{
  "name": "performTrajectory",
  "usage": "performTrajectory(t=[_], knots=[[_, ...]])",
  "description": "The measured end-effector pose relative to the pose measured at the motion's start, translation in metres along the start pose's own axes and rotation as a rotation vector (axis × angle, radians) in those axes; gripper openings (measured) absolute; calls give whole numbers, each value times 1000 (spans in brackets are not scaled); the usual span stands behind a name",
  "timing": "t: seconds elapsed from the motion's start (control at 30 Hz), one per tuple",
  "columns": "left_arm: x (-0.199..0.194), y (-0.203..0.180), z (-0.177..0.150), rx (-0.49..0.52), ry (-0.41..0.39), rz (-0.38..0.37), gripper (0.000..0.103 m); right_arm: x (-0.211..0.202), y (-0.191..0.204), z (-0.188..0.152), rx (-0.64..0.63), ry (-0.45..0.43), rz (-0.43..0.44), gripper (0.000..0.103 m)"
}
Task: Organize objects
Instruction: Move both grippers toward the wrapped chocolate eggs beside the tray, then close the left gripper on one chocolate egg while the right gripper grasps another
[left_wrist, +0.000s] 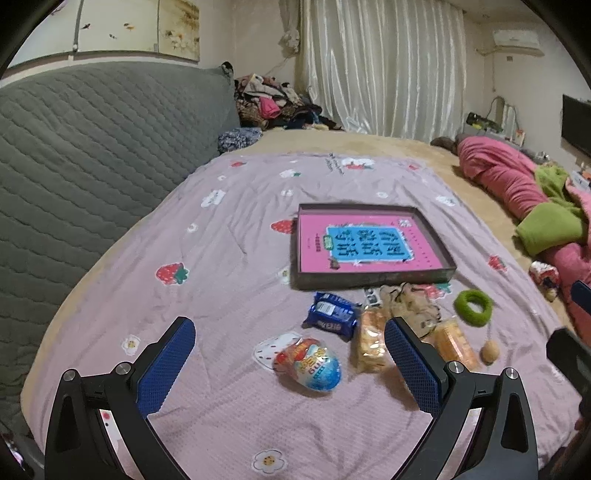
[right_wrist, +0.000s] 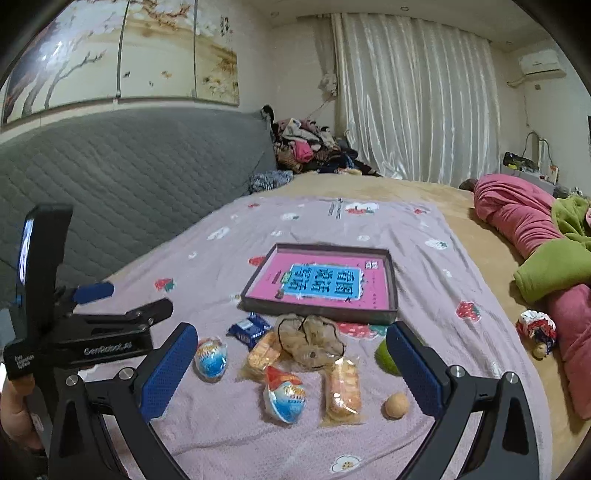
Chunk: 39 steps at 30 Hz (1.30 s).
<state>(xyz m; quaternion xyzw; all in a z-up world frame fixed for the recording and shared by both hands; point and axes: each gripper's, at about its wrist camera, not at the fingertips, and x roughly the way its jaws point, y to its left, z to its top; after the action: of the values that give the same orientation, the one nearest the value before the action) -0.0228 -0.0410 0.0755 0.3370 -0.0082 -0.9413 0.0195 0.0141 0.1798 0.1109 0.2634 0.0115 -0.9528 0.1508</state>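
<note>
A dark shallow box (left_wrist: 373, 282) (right_wrist: 317, 313) with a pink and blue book inside lies on the lilac bedspread. In front of it lie a blue snack packet (left_wrist: 330, 315) (right_wrist: 249, 328), two egg-shaped toy packs (left_wrist: 308, 363) (right_wrist: 284, 397) (right_wrist: 210, 356), two orange cracker packs (left_wrist: 371, 341) (right_wrist: 343, 387), a beige net pouch (right_wrist: 310, 339), a green hair ring (left_wrist: 474, 307) and a small tan ball (left_wrist: 490, 351) (right_wrist: 396, 405). My left gripper (left_wrist: 290, 362) is open above the egg pack. My right gripper (right_wrist: 291, 373) is open above the snacks. Both hold nothing.
A grey quilted headboard (left_wrist: 92, 147) runs along the left. Pink and green bedding (left_wrist: 535, 206) is piled at the right, with a small wrapped item (right_wrist: 535, 328) beside it. Clothes (left_wrist: 273, 103) are heaped by the white curtain. The left gripper's body (right_wrist: 74, 332) shows in the right wrist view.
</note>
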Motion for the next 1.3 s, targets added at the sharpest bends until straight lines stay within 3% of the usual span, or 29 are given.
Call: performTrajectory(t=[0.47, 0.8, 1.03, 1.27, 1.3], knots=[[66, -3, -30, -19, 155, -18, 102, 50, 33, -45, -153, 100, -98, 103], [112, -8, -41, -64, 281, -21, 102, 94, 31, -64, -172, 190, -127, 103], [132, -10, -39, -73, 306, 2, 102, 120, 29, -70, -188, 246, -129, 102], [148, -7, -38, -90, 329, 7, 99, 143, 29, -76, -204, 317, -152, 91], [151, -8, -39, -89, 336, 8, 95, 145, 29, -77, -205, 327, -152, 90]])
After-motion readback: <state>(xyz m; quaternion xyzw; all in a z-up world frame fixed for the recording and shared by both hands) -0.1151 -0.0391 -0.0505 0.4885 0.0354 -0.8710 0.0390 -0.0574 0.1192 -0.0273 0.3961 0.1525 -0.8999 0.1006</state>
